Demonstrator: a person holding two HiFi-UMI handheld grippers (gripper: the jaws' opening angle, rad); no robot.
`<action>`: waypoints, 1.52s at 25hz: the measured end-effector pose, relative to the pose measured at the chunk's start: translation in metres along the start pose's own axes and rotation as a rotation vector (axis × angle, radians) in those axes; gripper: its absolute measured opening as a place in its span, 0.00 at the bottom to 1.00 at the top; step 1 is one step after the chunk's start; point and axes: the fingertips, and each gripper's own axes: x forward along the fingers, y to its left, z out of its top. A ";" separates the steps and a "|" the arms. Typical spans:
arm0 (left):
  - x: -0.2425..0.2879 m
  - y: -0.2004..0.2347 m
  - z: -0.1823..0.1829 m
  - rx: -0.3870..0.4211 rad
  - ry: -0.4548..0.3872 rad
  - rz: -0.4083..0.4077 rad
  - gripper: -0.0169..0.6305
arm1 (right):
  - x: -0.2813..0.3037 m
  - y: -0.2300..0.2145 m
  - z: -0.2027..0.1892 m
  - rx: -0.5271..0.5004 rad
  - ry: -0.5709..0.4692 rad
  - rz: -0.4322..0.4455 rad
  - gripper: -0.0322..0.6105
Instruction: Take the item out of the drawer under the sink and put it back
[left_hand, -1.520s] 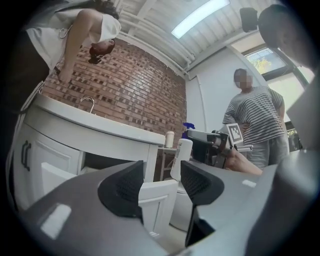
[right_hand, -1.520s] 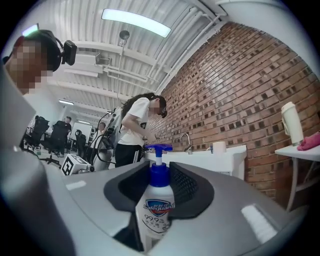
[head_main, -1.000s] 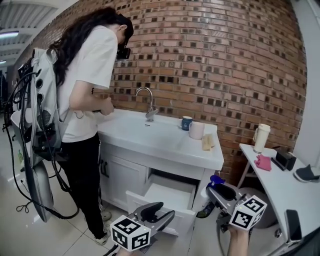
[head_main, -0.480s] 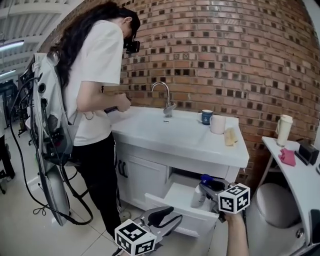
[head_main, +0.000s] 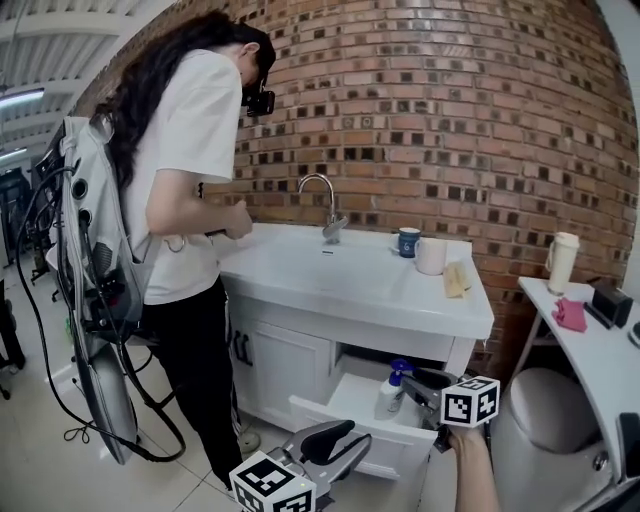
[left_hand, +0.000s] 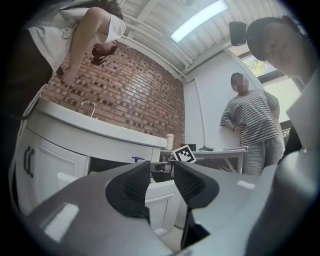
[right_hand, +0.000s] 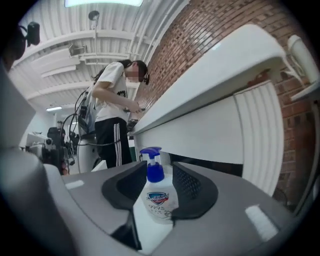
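A white pump bottle (head_main: 392, 392) with a blue top stands upright in the open white drawer (head_main: 350, 425) under the sink (head_main: 340, 275). My right gripper (head_main: 408, 383) reaches over the drawer's right end. In the right gripper view the bottle (right_hand: 159, 192) stands between the jaws of my right gripper (right_hand: 159, 172); they are opening and I see no pad pressing on it. My left gripper (head_main: 350, 440) hangs low in front of the drawer. The left gripper view shows this gripper (left_hand: 161, 182) open and empty, pointed at the drawer front (left_hand: 160, 195).
A person (head_main: 180, 200) with a backpack rig stands at the sink's left side. A blue cup (head_main: 407, 241) and a white cup (head_main: 432, 256) sit on the counter. A side table (head_main: 600, 360) and a round grey bin (head_main: 540, 420) are at right. A second person (left_hand: 250, 125) stands by.
My right gripper carried the bottle from right of the cabinet into the drawer, where it now stands upright. The left gripper stayed low in front of the drawer.
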 end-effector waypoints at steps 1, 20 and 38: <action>-0.001 -0.004 0.002 -0.001 -0.008 -0.001 0.28 | -0.008 -0.001 0.004 0.029 -0.030 0.002 0.30; 0.004 0.017 0.003 -0.237 -0.150 0.200 0.28 | -0.171 0.065 0.061 0.016 -0.512 -0.139 0.13; 0.017 0.007 -0.010 -0.162 -0.077 0.155 0.28 | -0.165 0.052 0.048 -0.004 -0.460 -0.238 0.11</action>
